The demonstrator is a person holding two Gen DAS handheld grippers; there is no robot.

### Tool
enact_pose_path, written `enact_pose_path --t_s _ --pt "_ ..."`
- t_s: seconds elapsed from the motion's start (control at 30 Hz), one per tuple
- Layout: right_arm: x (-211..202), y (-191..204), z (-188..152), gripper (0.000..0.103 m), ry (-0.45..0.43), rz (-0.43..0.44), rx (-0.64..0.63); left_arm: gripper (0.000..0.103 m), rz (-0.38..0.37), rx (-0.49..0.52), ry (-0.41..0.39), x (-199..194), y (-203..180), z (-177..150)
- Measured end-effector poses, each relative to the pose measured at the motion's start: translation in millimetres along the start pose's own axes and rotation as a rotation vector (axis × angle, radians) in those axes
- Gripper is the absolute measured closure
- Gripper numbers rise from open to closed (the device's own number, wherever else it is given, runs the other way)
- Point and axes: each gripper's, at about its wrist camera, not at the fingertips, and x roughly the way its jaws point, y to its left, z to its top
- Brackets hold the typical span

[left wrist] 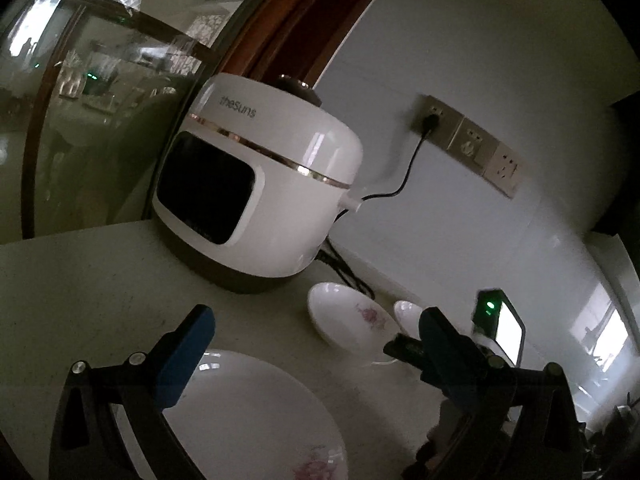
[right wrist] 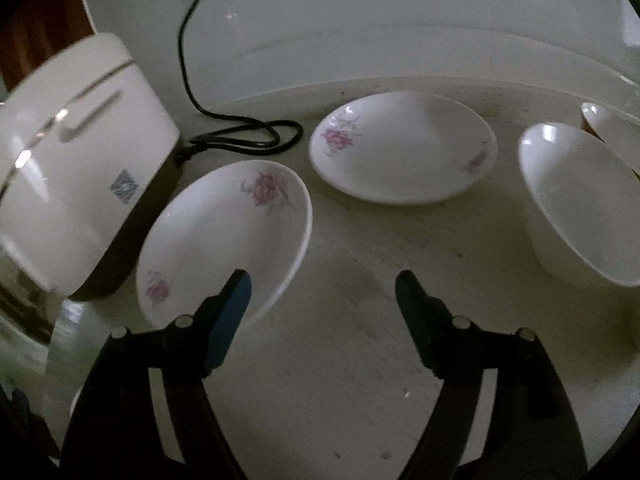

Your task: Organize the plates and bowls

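The right gripper hangs over the pale counter with its jaws spread wide and nothing between them. Its left finger overlaps the rim of a flowered plate that lies just beside a white cooker. A second flowered plate lies farther back, near the wall, and a plain bowl stands to the right, with another bowl behind it. The left gripper is also wide open and holds nothing; it hovers above a plate, facing the cooker. A black cord runs from the cooker to a wall socket.
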Motion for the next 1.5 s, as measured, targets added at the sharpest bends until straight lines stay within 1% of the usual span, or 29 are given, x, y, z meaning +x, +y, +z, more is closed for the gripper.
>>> enact_pose_path --t_s 0.1,0.2,0.3,0.37,0.47,0.6,0.73,0.83,0.9,0.97,1.03,1.1,1.13,1.2,1.27,1.37,1.4,1.43,1.47,1.5 --pt "7.1 5.7 2.1 0.025 0.024 -0.057 -0.010 0.000 0.002 0.022 -0.003 -0.3 -3.4 -1.3" --pt "7.8 8.6 1.1 0.019 0.037 -0.091 -0.041 0.000 -0.007 0.043 -0.001 -1.7 -7.7 -3.2" --pt "6.5 10.6 -1.7 0.018 0.053 -0.166 -0.125 0.000 -0.004 0.045 0.002 -2.0 -7.2 -3.6" --pt "-0.1 8.3 -5.1 0.017 0.047 -0.189 -0.162 0.000 -0.001 0.035 -0.001 -2.7 -5.2 -3.1" --pt "-13.5 -4.0 -15.1 0.017 0.060 -0.194 -0.177 0.000 -0.001 0.033 0.007 -1.2 -4.6 -2.9" --pt "-37.2 -33.4 -35.0 0.017 0.046 -0.189 -0.167 0.000 -0.006 0.058 0.028 1.9 -9.9 -5.2" --pt "-59.6 -64.2 -50.9 0.017 0.041 -0.182 -0.133 0.000 -0.014 0.106 0.045 3.8 -18.8 -9.8" --pt "-71.1 -79.7 -57.3 0.018 0.038 -0.187 -0.132 0.000 -0.025 0.160 0.064 5.5 -28.6 -14.8" --pt "-77.4 -87.8 -60.1 0.026 0.031 -0.179 -0.129 0.000 -0.036 0.197 0.071 6.0 -36.1 -17.9" --pt "-79.4 -92.5 -61.4 0.048 0.028 -0.123 -0.112 0.000 -0.075 0.235 0.091 7.3 -44.8 -21.7" --pt "-77.3 -94.7 -61.2 0.052 0.036 -0.030 -0.098 0.000 -0.137 0.276 0.136 10.6 -54.6 -27.7" --pt "-76.8 -96.1 -59.6 0.054 0.034 0.027 -0.090 0.000 -0.195 0.320 0.202 15.5 -64.9 -36.1" --pt "-76.5 -96.1 -59.5 0.056 0.034 0.055 -0.090 0.000 -0.217 0.335 0.229 16.9 -68.4 -39.8" --pt "-74.9 -96.2 -60.0 0.057 0.046 0.111 -0.097 0.000 -0.263 0.362 0.272 18.5 -75.8 -45.9" --pt "-73.8 -99.0 -59.1 0.057 0.051 0.157 -0.086 0.000 -0.293 0.388 0.294 18.4 -82.0 -50.4" --pt "-73.9 -108.2 -58.9 0.059 0.057 0.212 -0.047 0.000 -0.307 0.389 0.339 23.3 -85.9 -54.8" --pt "-74.3 -109.9 -59.3 0.062 0.061 0.224 -0.038 0.000 -0.304 0.385 0.358 27.0 -86.7 -55.5" --pt "-71.9 -110.9 -57.0 0.076 0.063 0.219 -0.032 0.000 -0.297 0.379 0.368 28.9 -85.3 -54.9" --pt "-71.8 -112.2 -57.8 0.081 0.067 0.189 -0.033 0.000 -0.286 0.373 0.383 33.1 -86.0 -55.6" --pt "-71.0 -109.5 -59.0 0.081 0.067 0.185 -0.041 0.000 -0.277 0.371 0.399 38.4 -87.1 -56.2"
